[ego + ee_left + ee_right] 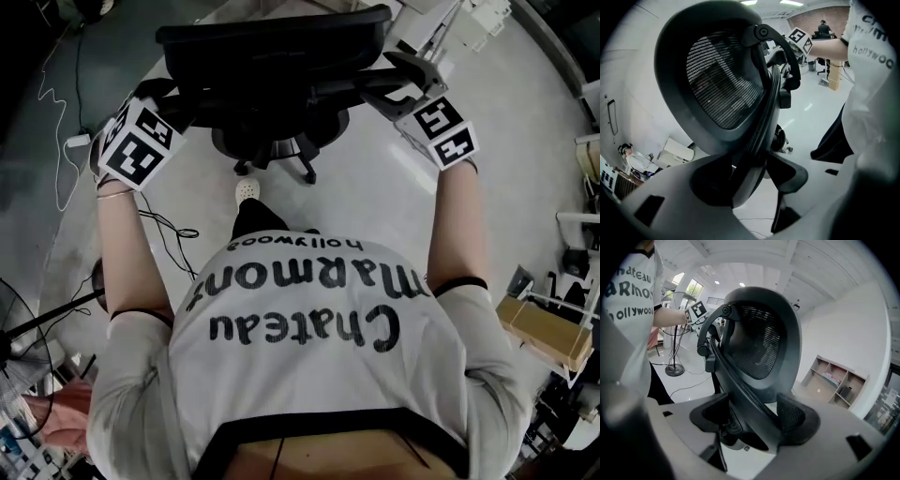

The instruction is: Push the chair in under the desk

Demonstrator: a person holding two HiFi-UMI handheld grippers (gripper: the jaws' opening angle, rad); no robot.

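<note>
Pushing judged under way: the office chair's mesh backrest (272,42) is clamped at either edge by left gripper (750,176) and right gripper (754,420) (desk unseen); even forward pressure is needed.

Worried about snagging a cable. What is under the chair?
Its wheeled base on the glossy floor, with a shoe right beside it. The backrest covers the base's far side.

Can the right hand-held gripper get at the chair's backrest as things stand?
Probably yes: the right hand-held gripper is at the backrest, whose side edge sits between its jaws, and nothing else stands in the way.
</note>
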